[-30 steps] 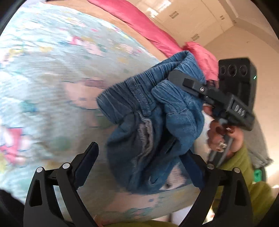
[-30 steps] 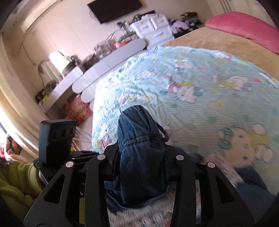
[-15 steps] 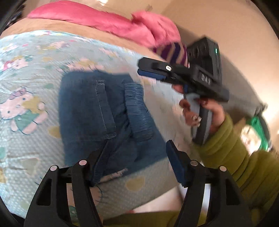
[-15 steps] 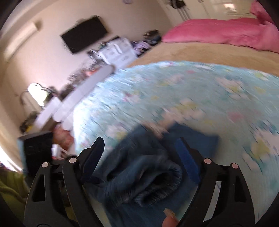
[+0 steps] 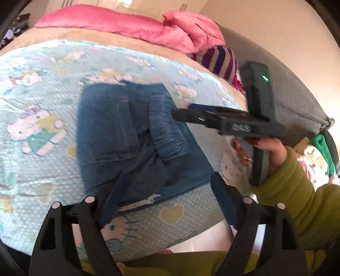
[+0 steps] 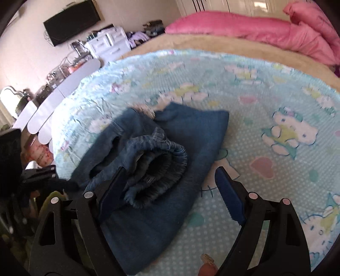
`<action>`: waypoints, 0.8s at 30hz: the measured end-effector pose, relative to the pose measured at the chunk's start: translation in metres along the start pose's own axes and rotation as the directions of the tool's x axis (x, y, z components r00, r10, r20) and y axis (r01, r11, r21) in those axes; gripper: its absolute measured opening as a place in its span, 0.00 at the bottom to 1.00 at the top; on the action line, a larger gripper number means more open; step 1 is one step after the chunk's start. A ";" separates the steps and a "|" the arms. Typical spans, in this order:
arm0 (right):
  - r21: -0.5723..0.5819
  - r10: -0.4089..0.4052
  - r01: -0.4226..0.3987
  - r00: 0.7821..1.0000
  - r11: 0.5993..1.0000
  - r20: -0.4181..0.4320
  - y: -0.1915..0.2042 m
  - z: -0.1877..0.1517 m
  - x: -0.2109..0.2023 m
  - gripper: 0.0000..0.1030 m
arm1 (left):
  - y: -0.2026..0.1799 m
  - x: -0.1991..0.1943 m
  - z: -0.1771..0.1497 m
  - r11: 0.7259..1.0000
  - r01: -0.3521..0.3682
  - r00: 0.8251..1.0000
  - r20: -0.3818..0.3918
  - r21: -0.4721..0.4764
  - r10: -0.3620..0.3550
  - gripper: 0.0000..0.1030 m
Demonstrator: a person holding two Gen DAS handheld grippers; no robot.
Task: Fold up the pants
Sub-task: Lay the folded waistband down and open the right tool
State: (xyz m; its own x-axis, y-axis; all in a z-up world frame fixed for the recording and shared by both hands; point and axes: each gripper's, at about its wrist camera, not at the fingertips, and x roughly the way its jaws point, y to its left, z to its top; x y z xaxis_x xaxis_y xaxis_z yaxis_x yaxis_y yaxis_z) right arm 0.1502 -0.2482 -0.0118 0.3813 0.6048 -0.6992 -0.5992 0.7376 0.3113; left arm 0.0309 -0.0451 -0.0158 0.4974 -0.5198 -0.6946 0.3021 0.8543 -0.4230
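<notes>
The blue denim pants (image 5: 127,138) lie folded in a bundle on the light-blue cartoon bedspread (image 5: 42,102), with the gathered waistband on top (image 6: 157,152). My left gripper (image 5: 165,199) is open just above the near edge of the pants; nothing is between its pads. My right gripper (image 6: 170,195) is open over the bundle's near side, and in the left wrist view (image 5: 191,114) it hovers over the pants' right edge, held by a hand in a green sleeve.
Pink pillows (image 5: 131,23) and a striped cloth (image 5: 221,61) lie at the head of the bed. A tan sheet (image 6: 212,44) borders the bedspread. White drawers (image 6: 108,42), a wall TV (image 6: 72,19) and a cluttered dresser stand at the left.
One second ago the right gripper held the pants bunched up in the air. Both grippers have since let go and the pants now rest on the bedspread; both grippers drew back slightly.
</notes>
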 end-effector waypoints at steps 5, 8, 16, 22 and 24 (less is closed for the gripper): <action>-0.038 -0.032 0.036 0.995 0.999 0.091 0.013 -0.001 -0.034 0.82 | 0.000 -0.014 0.006 0.996 -0.089 0.995 0.047 -0.004 0.089 0.89; -0.058 -0.046 0.054 0.990 0.997 0.131 0.020 -0.006 -0.048 0.85 | -0.002 -0.020 0.009 0.992 -0.125 0.990 0.063 -0.003 0.125 0.94; -0.125 -0.068 0.089 0.984 0.988 0.163 0.039 -0.030 -0.073 0.86 | 0.002 -0.032 0.009 0.982 -0.188 0.979 0.080 -0.019 0.189 0.96; -0.207 -0.038 0.066 0.990 0.976 0.135 0.061 -0.051 -0.074 0.86 | 0.010 -0.028 0.015 0.972 -0.234 0.970 0.066 -0.031 0.235 0.96; -0.260 -0.016 0.046 0.993 0.965 0.118 0.073 -0.058 -0.070 0.86 | 0.016 -0.025 0.018 0.968 -0.246 0.967 0.061 -0.041 0.248 0.96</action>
State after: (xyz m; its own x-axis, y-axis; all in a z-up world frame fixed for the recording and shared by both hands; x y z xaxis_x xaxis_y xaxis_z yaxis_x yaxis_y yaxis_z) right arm 0.0387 -0.2540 0.0225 0.4714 0.6242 -0.6230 -0.7431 0.6616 0.1006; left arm 0.0381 -0.0183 0.0057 0.6058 -0.2903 -0.7407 0.1366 0.9552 -0.2627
